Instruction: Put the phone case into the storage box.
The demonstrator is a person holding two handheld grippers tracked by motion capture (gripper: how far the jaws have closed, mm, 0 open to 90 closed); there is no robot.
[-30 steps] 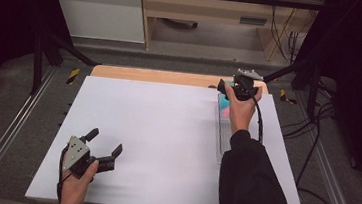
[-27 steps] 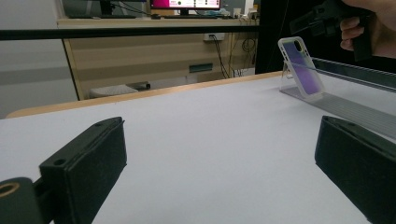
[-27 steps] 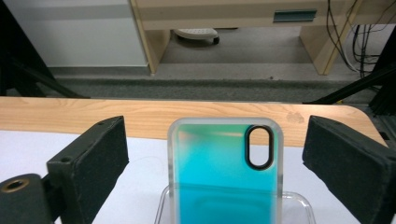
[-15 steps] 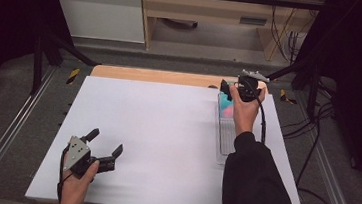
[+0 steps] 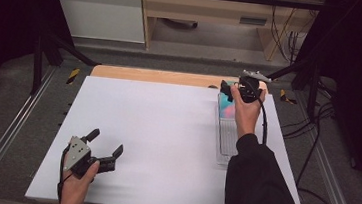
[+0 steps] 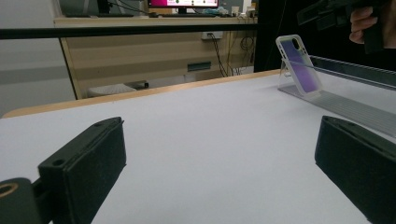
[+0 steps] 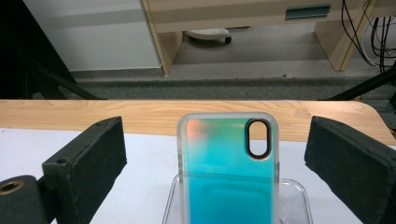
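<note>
Right gripper view: my fingers (image 7: 215, 172) spread astride iridescent teal phone case (image 7: 227, 163) on clear stand (image 7: 292, 200); centre, then pinch edges evenly.

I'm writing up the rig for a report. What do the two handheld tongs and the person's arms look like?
Both tongs are black with two blocky, dark padded jaws. The left tongs carry a grey three-cornered plate dotted with small holes, and a black cable trails from them. The right tongs bear a similar grey plate, with a black cable running down along the arm. The right arm wears a black long sleeve.
</note>
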